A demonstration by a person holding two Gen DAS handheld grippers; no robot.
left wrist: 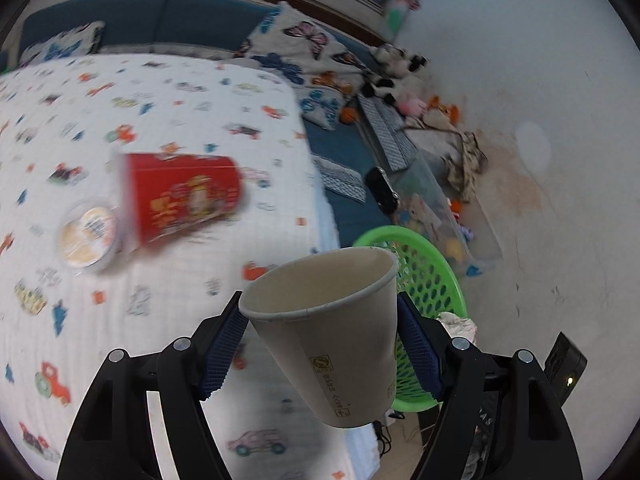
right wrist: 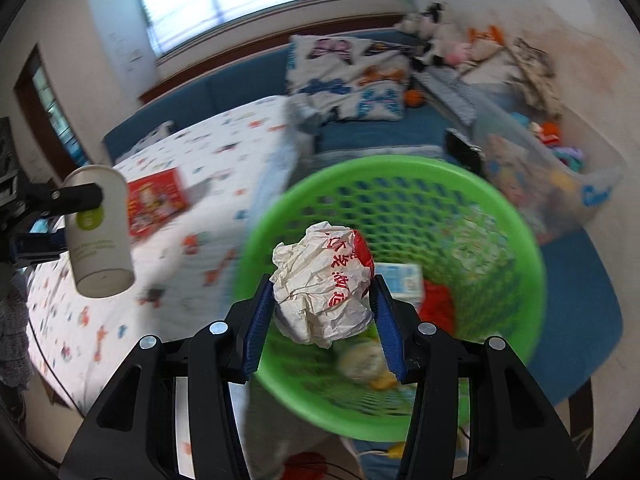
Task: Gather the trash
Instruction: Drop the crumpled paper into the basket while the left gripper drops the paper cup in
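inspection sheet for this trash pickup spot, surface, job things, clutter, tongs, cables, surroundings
surface: bed with white vehicle-print sheet, blurred in both views
job's things: paper cup and crumpled paper ball both held; green basket already holds a small carton and other scraps; red cup and round lidded tub lie on the sheet
clutter: clear toy bin, plush toys, butterfly pillows
tongs: left tongs shut on the paper cup beside the basket; right tongs shut on the paper ball above the basket
cables: thin dark cord on the floor below the cup
surroundings: window, blue sofa back, stained white wall
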